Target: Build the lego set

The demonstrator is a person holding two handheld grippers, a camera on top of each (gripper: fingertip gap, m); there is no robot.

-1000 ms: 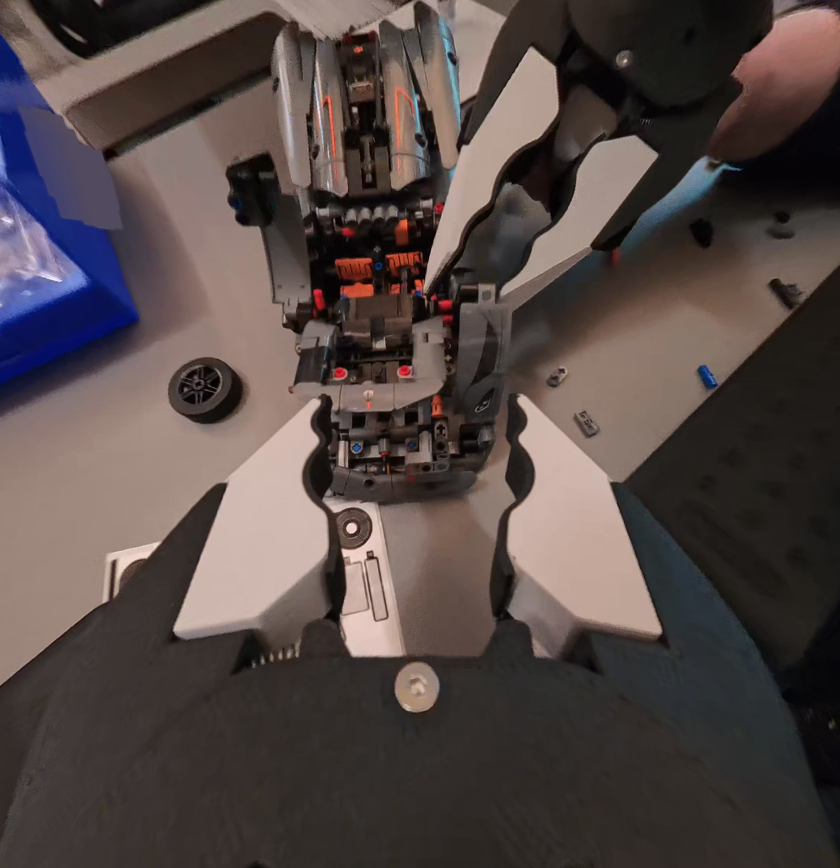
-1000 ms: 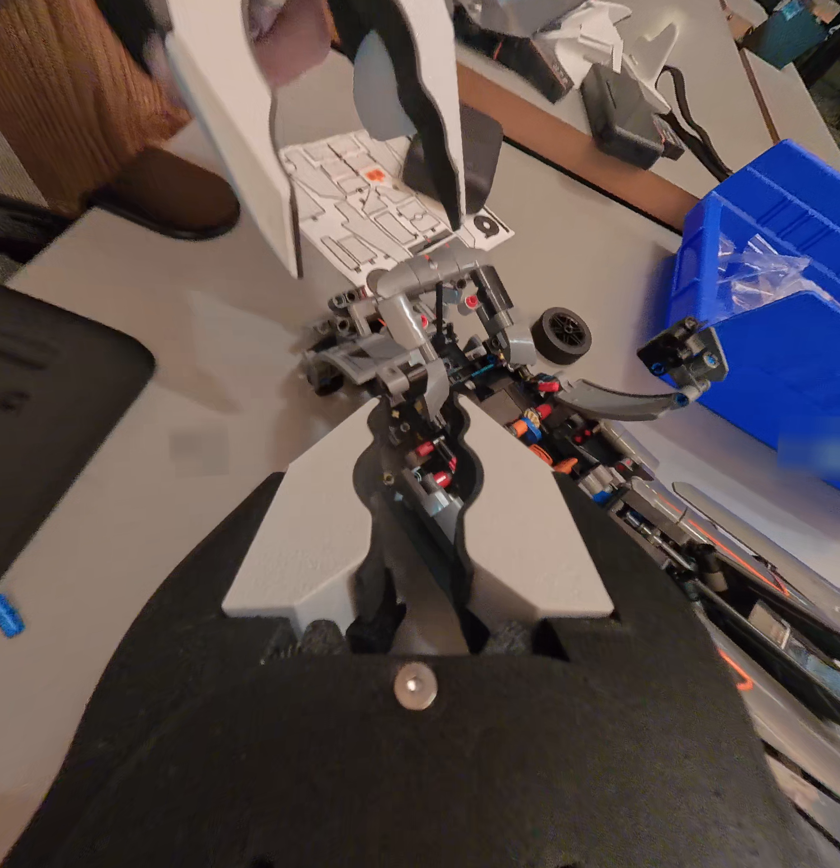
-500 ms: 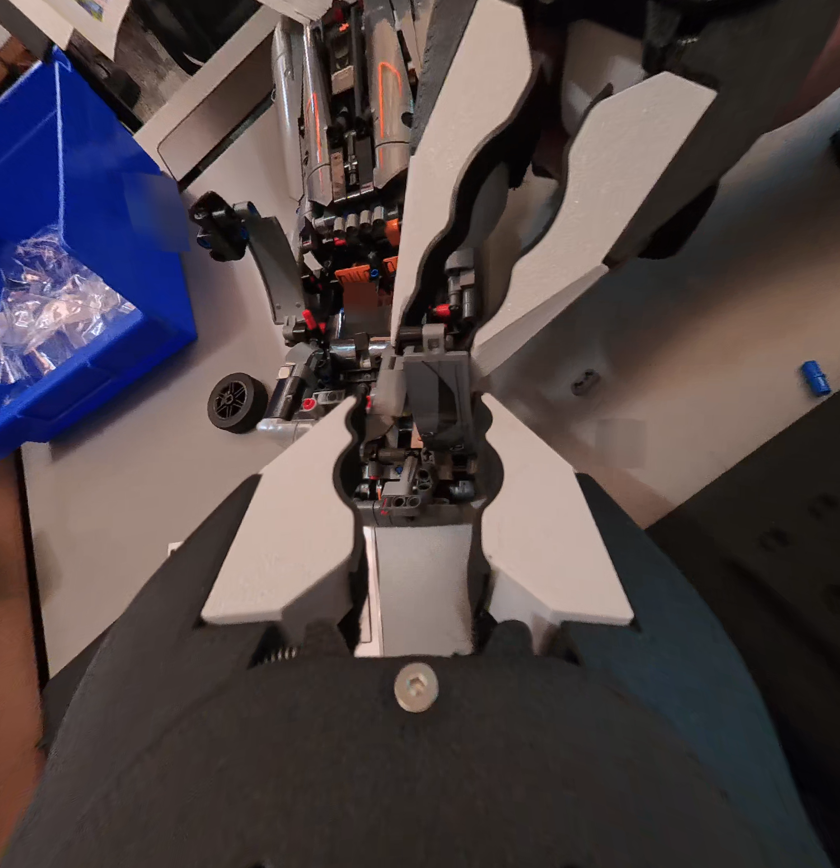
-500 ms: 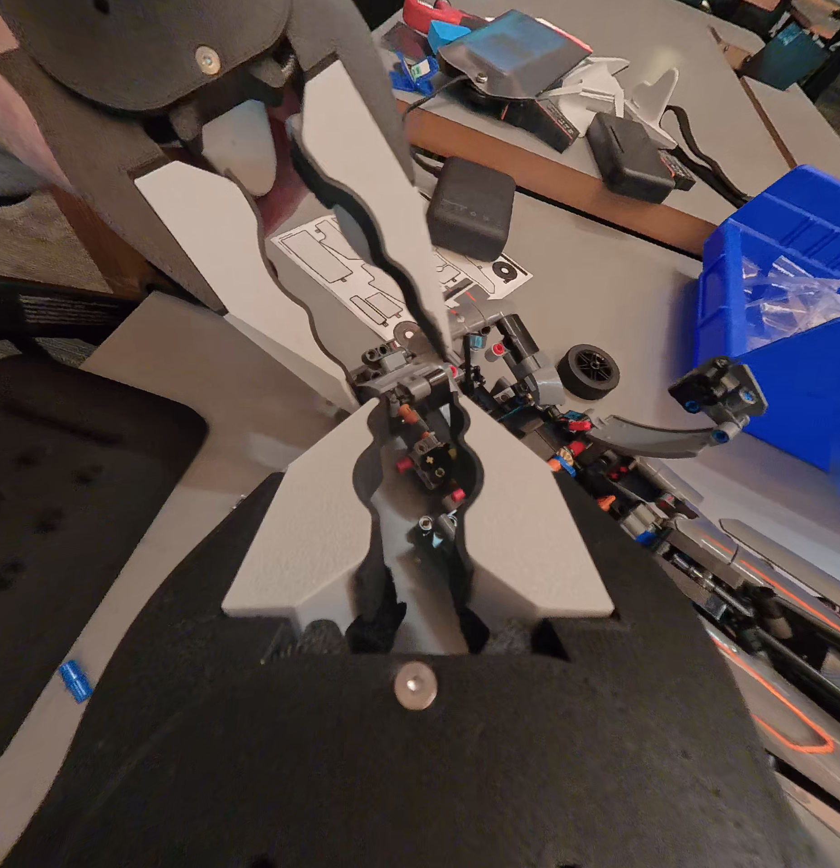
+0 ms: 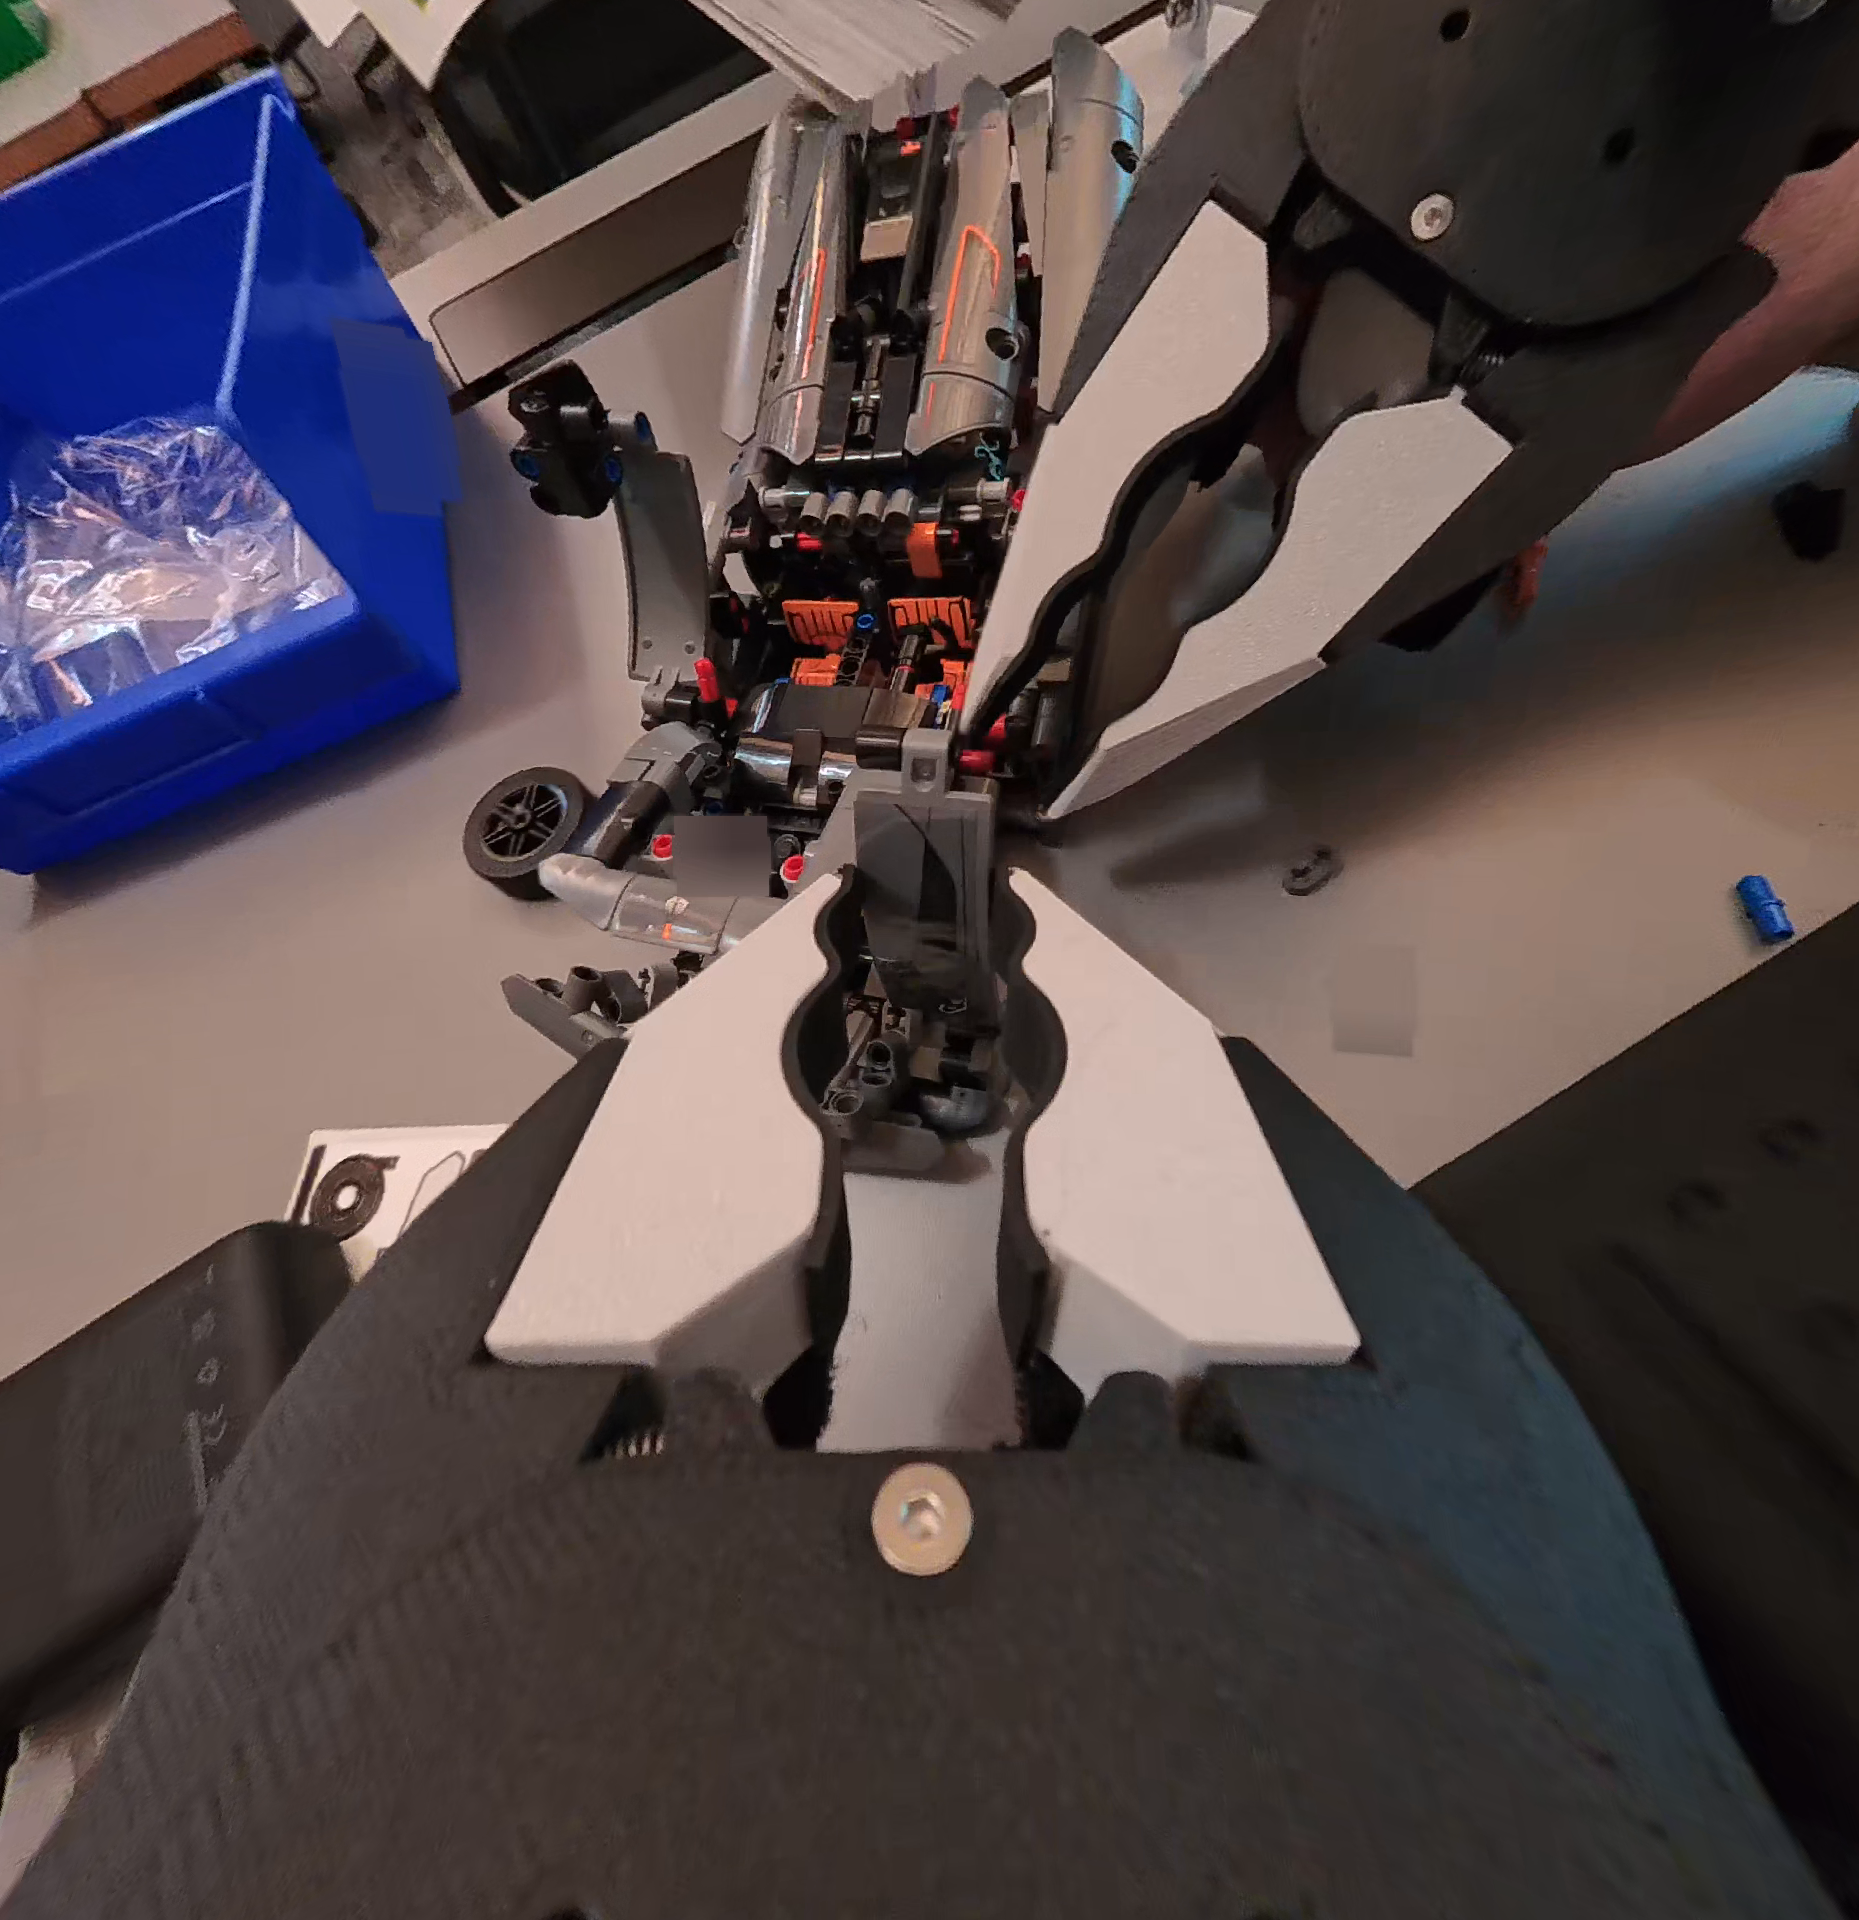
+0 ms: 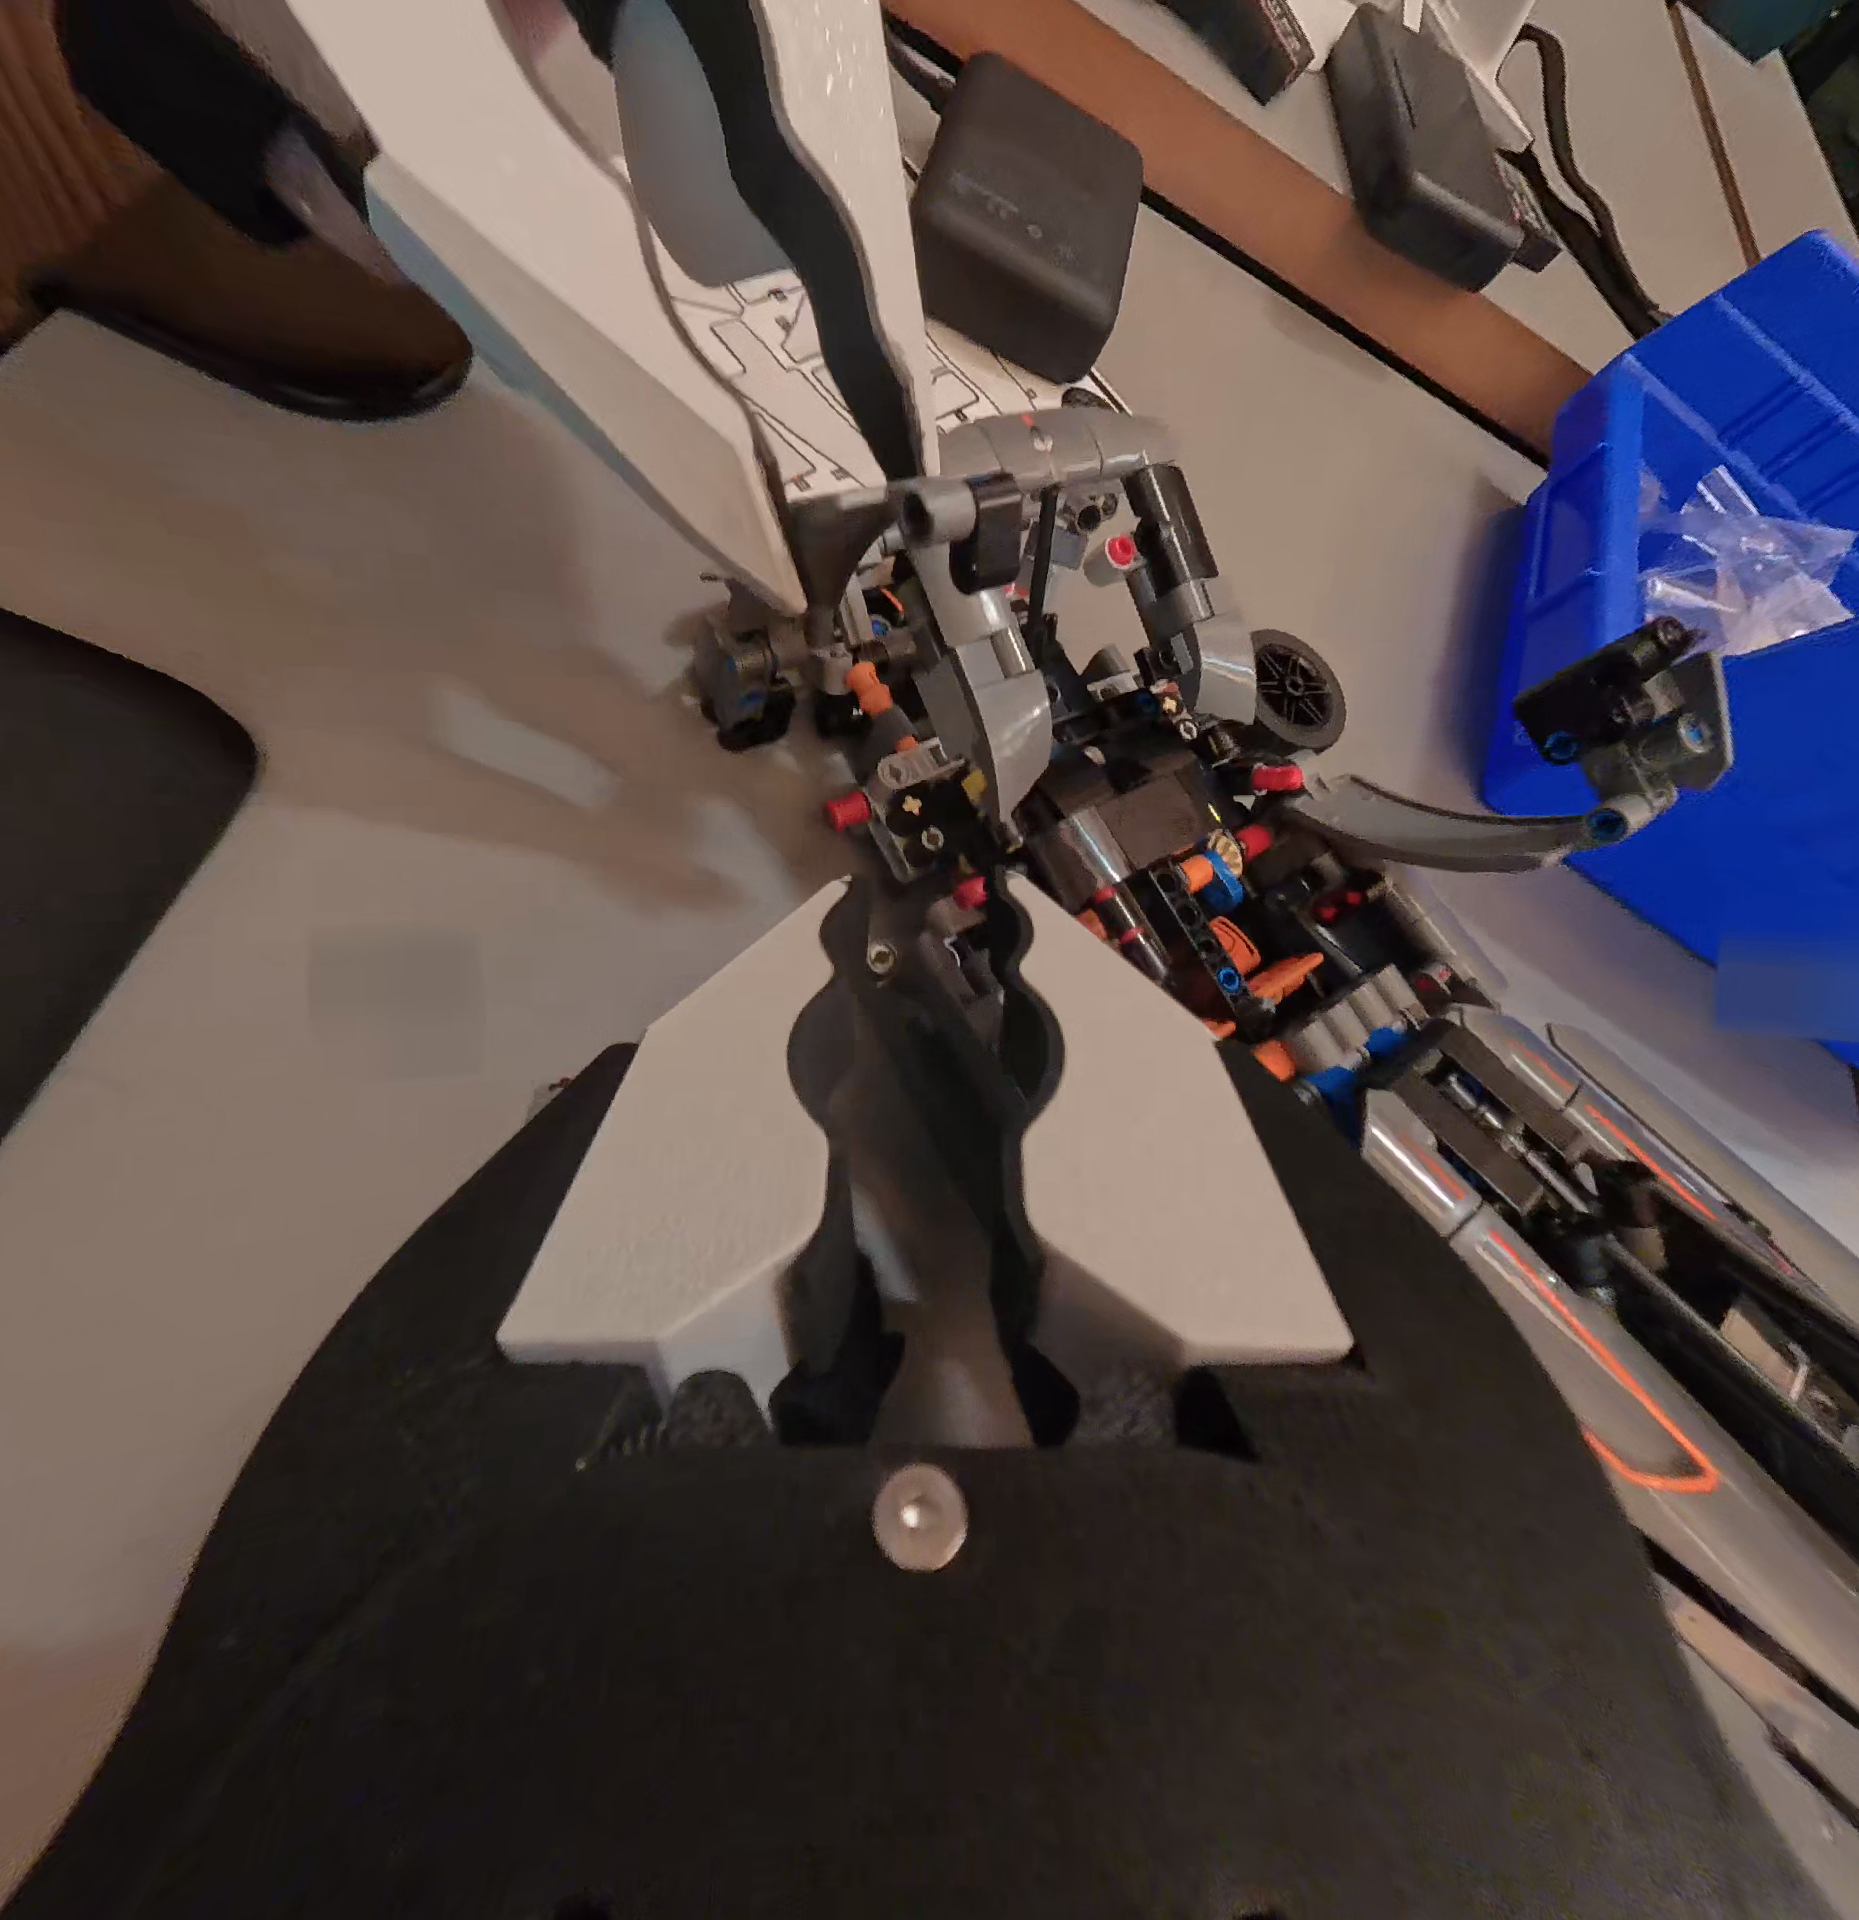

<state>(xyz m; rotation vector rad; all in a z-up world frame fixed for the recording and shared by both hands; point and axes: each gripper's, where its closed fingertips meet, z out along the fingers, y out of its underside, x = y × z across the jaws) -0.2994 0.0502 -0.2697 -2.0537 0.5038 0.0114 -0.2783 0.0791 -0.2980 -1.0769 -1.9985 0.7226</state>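
Two grippers, left gripper [image 5: 923, 904] and right gripper [image 6: 930, 894], one lego car [image 5: 883, 436]

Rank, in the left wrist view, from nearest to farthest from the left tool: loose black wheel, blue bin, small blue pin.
From the left tool:
1. Loose black wheel, just left of the model.
2. Small blue pin, far right on the table.
3. Blue bin, far left, back.

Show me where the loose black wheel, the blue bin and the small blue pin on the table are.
Wheel [image 5: 521, 837], left wrist view, on its spoked hub.
Blue bin [image 5: 192, 260], left wrist view, on its inner back wall.
Blue pin [image 5: 1763, 907], left wrist view, on its middle.
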